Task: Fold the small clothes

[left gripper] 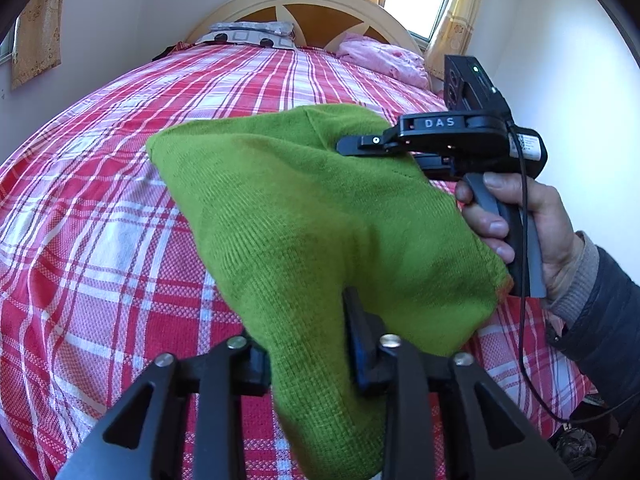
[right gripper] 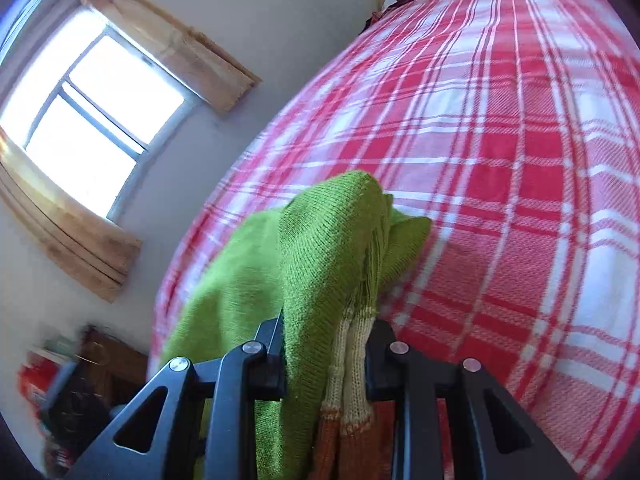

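Note:
A green knit garment (left gripper: 300, 208) with a cream and orange ribbed hem (right gripper: 348, 364) hangs stretched above the red plaid bed (left gripper: 100, 200) between my two grippers. In the left wrist view, my left gripper (left gripper: 308, 352) has a bunched corner of the knit filling the gap between its fingers and touching both pads. The right gripper (left gripper: 348, 148), held by a hand (left gripper: 552, 232), pinches the far edge of the cloth. In the right wrist view, the right gripper (right gripper: 326, 356) is shut on the garment (right gripper: 320, 248) near its hem, and the cloth hides the fingertips.
A patterned pillow (left gripper: 248, 34) and pink bedding (left gripper: 384, 58) lie by the headboard (left gripper: 316, 8). The plaid bedspread (right gripper: 500, 160) stretches wide beneath the garment. A curtained window (right gripper: 88, 112) and floor clutter (right gripper: 72, 392) lie beyond the bed's side.

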A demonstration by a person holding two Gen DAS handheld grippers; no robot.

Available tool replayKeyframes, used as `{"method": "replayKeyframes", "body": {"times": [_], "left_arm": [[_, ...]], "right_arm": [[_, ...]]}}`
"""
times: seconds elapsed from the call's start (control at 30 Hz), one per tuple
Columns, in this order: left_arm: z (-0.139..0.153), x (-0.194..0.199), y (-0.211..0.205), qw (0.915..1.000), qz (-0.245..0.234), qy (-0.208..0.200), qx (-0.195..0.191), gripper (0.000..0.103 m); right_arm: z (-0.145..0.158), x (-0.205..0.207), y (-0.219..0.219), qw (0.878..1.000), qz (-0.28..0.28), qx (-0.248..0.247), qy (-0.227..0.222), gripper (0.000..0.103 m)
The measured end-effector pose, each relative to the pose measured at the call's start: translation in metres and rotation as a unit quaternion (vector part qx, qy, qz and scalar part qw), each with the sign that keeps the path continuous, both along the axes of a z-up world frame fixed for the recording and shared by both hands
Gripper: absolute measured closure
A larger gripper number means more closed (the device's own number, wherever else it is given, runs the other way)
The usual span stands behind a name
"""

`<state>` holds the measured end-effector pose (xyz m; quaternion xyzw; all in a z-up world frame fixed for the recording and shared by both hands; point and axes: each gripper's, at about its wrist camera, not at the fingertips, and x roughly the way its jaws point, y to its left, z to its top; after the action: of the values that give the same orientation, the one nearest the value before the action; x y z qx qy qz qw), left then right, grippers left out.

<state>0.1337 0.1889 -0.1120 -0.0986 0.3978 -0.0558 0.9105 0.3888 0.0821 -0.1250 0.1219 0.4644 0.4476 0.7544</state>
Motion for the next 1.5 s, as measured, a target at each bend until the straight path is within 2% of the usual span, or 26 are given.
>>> {"method": "replayKeyframes", "body": {"times": [0.1,0.27,0.4,0.47,0.5,0.53,0.57,0.63,0.73,0.8,0.9,0.97,1.0,1.03,1.1,1.17,1.2,1.33,1.4,1.5], "left_arm": [[-0.001,-0.001,-0.004,0.9999,-0.003,0.005,0.011,0.059],[0.006,-0.002,0.000,0.9999,-0.005,0.008,0.006,0.058],[0.010,-0.004,0.004,0.9997,-0.007,0.022,0.001,0.056],[0.011,-0.005,0.004,0.9988,-0.008,0.047,0.014,0.048],[0.015,-0.007,0.004,0.9977,-0.004,0.062,0.028,0.039],[0.020,-0.012,0.005,0.9972,-0.001,0.061,0.043,0.029],[0.026,-0.017,0.008,0.9968,0.002,0.056,0.057,0.023],[0.039,-0.026,0.018,0.9965,0.017,0.046,0.068,0.007],[0.051,-0.026,0.034,0.9978,0.045,-0.003,0.048,0.005],[0.042,-0.008,0.038,0.9954,0.072,-0.008,0.063,0.005],[0.019,0.020,0.040,0.9934,0.086,0.010,0.075,0.004],[0.001,0.033,0.046,0.9936,0.096,0.033,0.050,0.002],[-0.005,0.034,0.047,0.9939,0.099,0.030,0.038,0.000],[-0.009,0.034,0.046,0.9940,0.099,0.026,0.039,0.000],[-0.013,0.032,0.046,0.9939,0.105,0.019,0.028,0.000],[-0.009,0.026,0.046,0.9928,0.117,0.018,0.020,0.000],[-0.003,0.021,0.044,0.9921,0.121,0.016,0.026,0.000],[0.025,-0.005,0.028,0.9904,0.120,-0.024,0.064,0.000],[0.041,-0.017,0.023,0.9899,0.115,-0.048,0.066,0.000],[0.063,-0.026,0.017,0.9895,0.109,-0.075,0.060,0.000]], "right_arm": [[0.004,-0.003,0.002,1.000,-0.002,-0.016,-0.014,0.070],[0.015,-0.017,0.004,0.998,0.000,-0.050,-0.050,0.067],[0.019,-0.028,-0.007,0.996,-0.005,-0.058,-0.069,0.066],[0.025,-0.034,-0.019,0.995,-0.015,-0.051,-0.080,0.066],[0.030,-0.039,-0.024,0.995,-0.018,-0.043,-0.087,0.066],[0.036,-0.044,-0.027,0.995,-0.016,-0.037,-0.093,0.065],[0.040,-0.050,-0.030,0.994,-0.013,-0.034,-0.098,0.063],[0.050,-0.063,-0.030,0.993,0.001,-0.025,-0.116,0.052],[0.055,-0.077,-0.023,0.991,0.017,-0.028,-0.132,0.050],[0.053,-0.082,-0.017,0.988,0.013,-0.051,-0.148,0.050],[0.043,-0.084,-0.012,0.985,0.003,-0.089,-0.151,0.050],[0.031,-0.081,-0.010,0.980,-0.005,-0.130,-0.152,0.050],[0.024,-0.081,-0.007,0.974,-0.009,-0.163,-0.160,0.049],[0.016,-0.081,-0.005,0.969,-0.011,-0.186,-0.164,0.042],[0.004,-0.069,-0.013,0.975,-0.032,-0.170,-0.137,0.032],[0.003,-0.064,-0.025,0.984,-0.048,-0.135,-0.102,0.031],[0.007,-0.068,-0.030,0.985,-0.056,-0.127,-0.106,0.031],[0.039,-0.097,-0.048,0.976,-0.088,-0.115,-0.164,0.030],[0.060,-0.119,-0.061,0.971,-0.102,-0.092,-0.194,0.030],[0.081,-0.146,-0.071,0.961,-0.114,-0.086,-0.238,0.030]]}}
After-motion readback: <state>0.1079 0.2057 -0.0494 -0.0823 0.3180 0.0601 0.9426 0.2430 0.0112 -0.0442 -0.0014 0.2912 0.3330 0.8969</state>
